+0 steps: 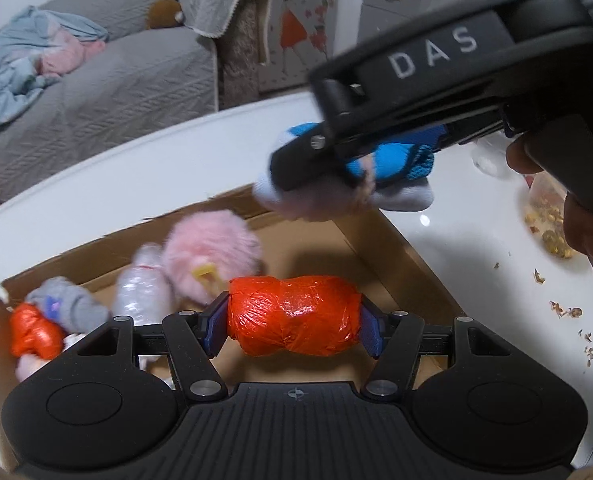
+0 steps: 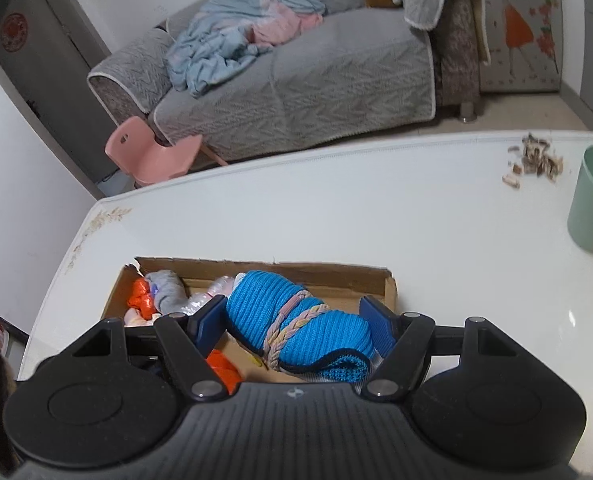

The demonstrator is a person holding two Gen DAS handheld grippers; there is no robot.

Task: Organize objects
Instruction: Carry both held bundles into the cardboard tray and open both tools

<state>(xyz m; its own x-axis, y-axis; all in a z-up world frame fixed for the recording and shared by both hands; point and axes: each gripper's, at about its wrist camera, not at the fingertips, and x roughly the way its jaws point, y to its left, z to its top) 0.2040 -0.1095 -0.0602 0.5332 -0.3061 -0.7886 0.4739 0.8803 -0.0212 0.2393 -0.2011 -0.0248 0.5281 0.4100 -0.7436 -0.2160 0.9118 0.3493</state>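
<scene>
Orange plastic-wrapped bundle (image 1: 294, 314) clamped in left gripper (image 1: 292, 320) above cardboard box (image 1: 380, 248); blue knit roll (image 2: 296, 320) clamped in right gripper (image 2: 296, 326), seemingly over the box too. Placing step in hand. Next: lower both, release into bare space beside pink pompom (image 1: 212, 252).

your right gripper (image 1: 316, 168) blurs beside the cardboard box (image 1: 376, 240), hiding much of its blue sock bundle (image 1: 392, 160).
</scene>
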